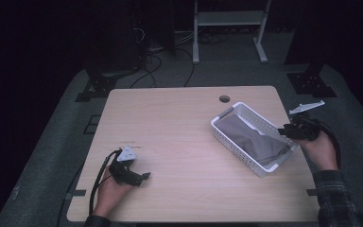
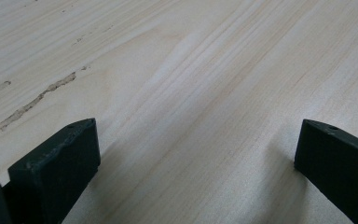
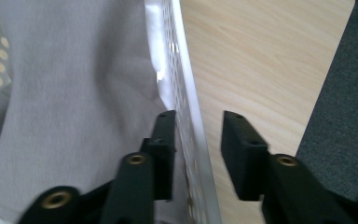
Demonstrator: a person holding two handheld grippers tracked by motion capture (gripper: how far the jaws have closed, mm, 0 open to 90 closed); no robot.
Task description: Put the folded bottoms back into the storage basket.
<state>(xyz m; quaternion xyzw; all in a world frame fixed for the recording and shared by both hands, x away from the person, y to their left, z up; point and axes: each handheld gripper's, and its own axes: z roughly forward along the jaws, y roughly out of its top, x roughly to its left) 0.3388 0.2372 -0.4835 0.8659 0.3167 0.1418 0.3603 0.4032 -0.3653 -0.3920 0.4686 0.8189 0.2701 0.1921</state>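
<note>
The white basket (image 1: 254, 138) sits on the right half of the wooden table (image 1: 179, 132), with a grey cloth (image 1: 253, 137) lying inside it. The basket is long, and its long way runs from about 10 o'clock to 4 o'clock on the table. The right gripper (image 1: 283, 131) is at the basket's long wall on the 3 o'clock side, and it points toward 9 o'clock. In the right gripper view, the right gripper (image 3: 199, 122) has one jaw inside the wall, next to the cloth, and one jaw outside. The thin wall (image 3: 186, 107) stands between them. The jaws are partly apart and the outer one does not touch the wall, so it is not pinched yet. The left gripper (image 1: 142, 178) rests far away at 7 o'clock, with jaws wide apart over bare wood. The right hand (image 1: 317, 150) is much nearer, so I think it will grab the wall.
</note>
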